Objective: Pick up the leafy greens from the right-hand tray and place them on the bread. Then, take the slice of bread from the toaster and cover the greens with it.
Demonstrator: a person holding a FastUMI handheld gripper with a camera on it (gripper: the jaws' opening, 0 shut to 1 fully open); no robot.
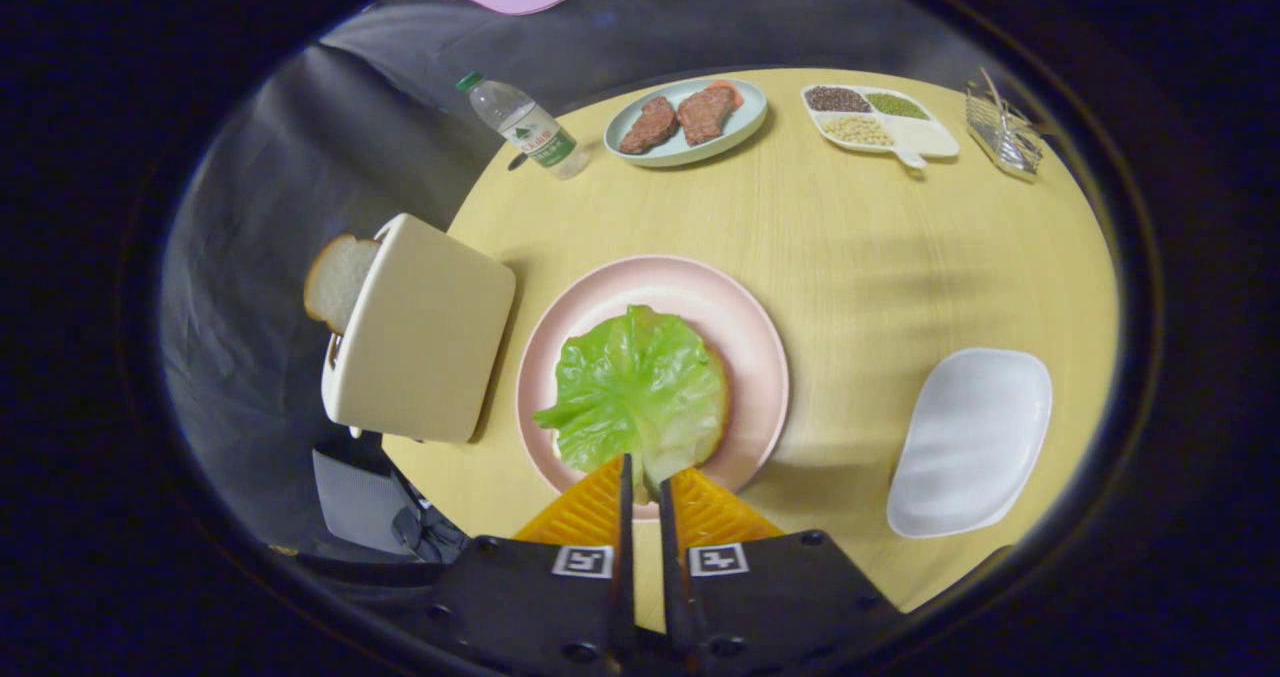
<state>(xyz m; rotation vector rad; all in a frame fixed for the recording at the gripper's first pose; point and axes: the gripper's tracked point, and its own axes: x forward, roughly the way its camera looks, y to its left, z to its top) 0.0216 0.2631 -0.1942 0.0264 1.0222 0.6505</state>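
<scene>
- A slice of bread [338,279] is standing in the toaster [420,332], poking out of its slot at the far left, just beside the pink plate [752,342]. One toaster, one slice in it.
- A single water bottle [525,127] is lying tilted beyond the toaster, near the table [850,237] edge.
- The leafy greens [635,387] are lying spread on the bread on the pink plate, just ahead of the fingers; a sliver of the bread's [718,397] crust is showing at their right side. One leaf, one plate.
- The gripper [646,477] is sitting at the near edge of the greens with its fingers drawn almost together, a thin gap between them. The stem end of the leaf is lying in that gap, but I cannot tell whether the fingers are pinching it or have let go.
- Judging from this, the greens step is finishing; the next move calls for freeing the fingers and swinging left to the toaster slice.
- Farther off, one oval plate [688,122] is carrying two pieces of meat [678,120].
- One divided dish [880,122] is holding three kinds of grains or beans.
- One wire rack [1003,132] is sitting at the far right.
- One white tray [972,442] is lying bare to the right of the fingers.
</scene>
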